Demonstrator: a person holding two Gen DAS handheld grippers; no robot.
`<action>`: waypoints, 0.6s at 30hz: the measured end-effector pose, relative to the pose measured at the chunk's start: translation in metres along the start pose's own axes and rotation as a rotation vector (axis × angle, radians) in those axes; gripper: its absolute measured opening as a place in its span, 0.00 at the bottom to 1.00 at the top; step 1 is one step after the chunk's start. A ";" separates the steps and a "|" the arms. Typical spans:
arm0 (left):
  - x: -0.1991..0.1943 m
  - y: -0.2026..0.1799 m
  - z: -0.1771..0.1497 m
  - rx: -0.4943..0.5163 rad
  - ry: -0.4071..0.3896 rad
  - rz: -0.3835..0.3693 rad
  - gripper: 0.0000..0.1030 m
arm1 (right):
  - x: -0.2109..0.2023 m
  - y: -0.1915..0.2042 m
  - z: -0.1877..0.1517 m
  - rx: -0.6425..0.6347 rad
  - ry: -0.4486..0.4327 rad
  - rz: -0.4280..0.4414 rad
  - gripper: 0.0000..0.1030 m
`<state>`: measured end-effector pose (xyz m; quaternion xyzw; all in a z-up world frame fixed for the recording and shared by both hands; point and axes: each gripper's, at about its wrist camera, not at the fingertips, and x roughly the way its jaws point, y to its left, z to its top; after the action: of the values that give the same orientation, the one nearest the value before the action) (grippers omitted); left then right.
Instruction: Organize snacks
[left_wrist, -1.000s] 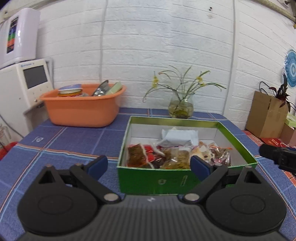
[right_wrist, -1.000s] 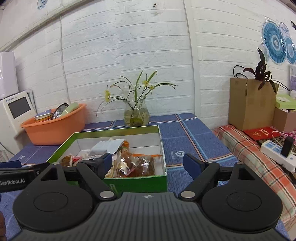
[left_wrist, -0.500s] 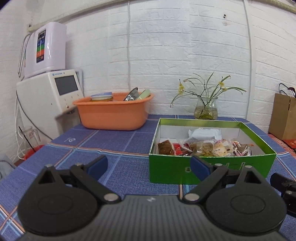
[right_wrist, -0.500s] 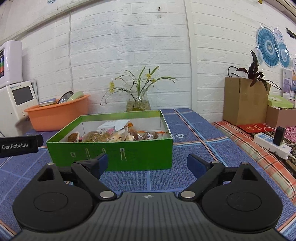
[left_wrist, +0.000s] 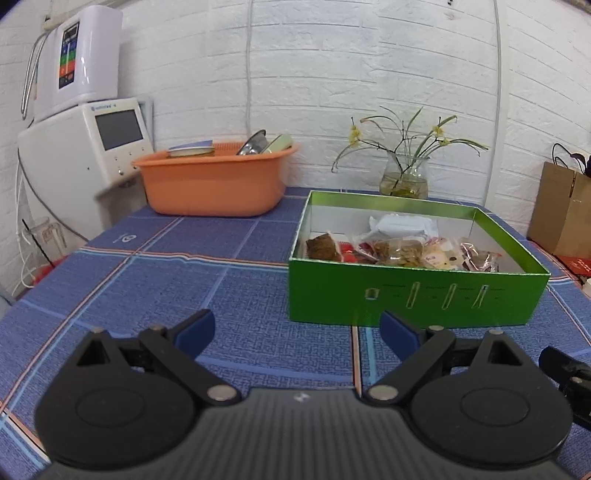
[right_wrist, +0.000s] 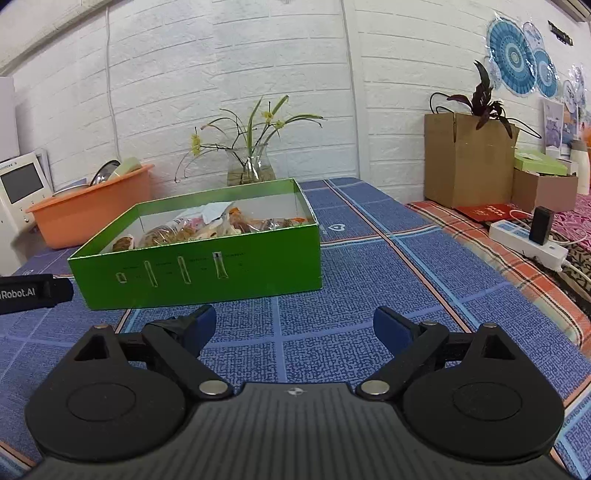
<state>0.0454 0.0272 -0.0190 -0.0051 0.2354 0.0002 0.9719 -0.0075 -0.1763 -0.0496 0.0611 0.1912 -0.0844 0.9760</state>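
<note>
On the blue checked worktop, from left to right, we record the following.

Item: white appliance with a screen, at the far left edge, with a taller white unit standing on top of it. Not part of the task.

Item: orange basin, against the wall, holding a tin and some dishes. Untouched as far as we can judge.

Item: left gripper, hovering low over bare cloth just short of the box. Its blue-padded fingers stand wide apart with nothing between them.

Item: green box, lid off, in the middle of the worktop. The snacks lie inside it: a brown cake at the left, clear packets of biscuits and sweets in a row along the front wall, a white packet behind them. All the packets we can see are in the box; we find none lying loose on the cloth.

Item: glass vase of yellow flowers, just behind the box.

Item: right gripper, near the box's right front corner, fingers likewise spread and empty.

Item: cardboard boxes and a power strip, on the plaid cover to the right, apart from the task.

Status: we judge the gathering done. What may be left is tidying the packets within the box or closing it; no lid is in view.
</note>
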 end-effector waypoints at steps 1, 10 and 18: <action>-0.001 -0.001 0.000 0.005 -0.003 0.003 0.90 | -0.002 0.000 0.000 -0.002 -0.006 0.003 1.00; 0.003 -0.002 -0.004 0.011 0.022 -0.057 0.90 | -0.012 -0.009 -0.017 0.025 0.009 0.008 1.00; -0.001 -0.009 -0.008 0.053 0.020 -0.039 0.90 | -0.014 -0.009 -0.019 0.001 0.035 -0.009 1.00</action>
<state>0.0406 0.0179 -0.0257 0.0157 0.2450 -0.0252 0.9691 -0.0283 -0.1803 -0.0624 0.0621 0.2087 -0.0877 0.9721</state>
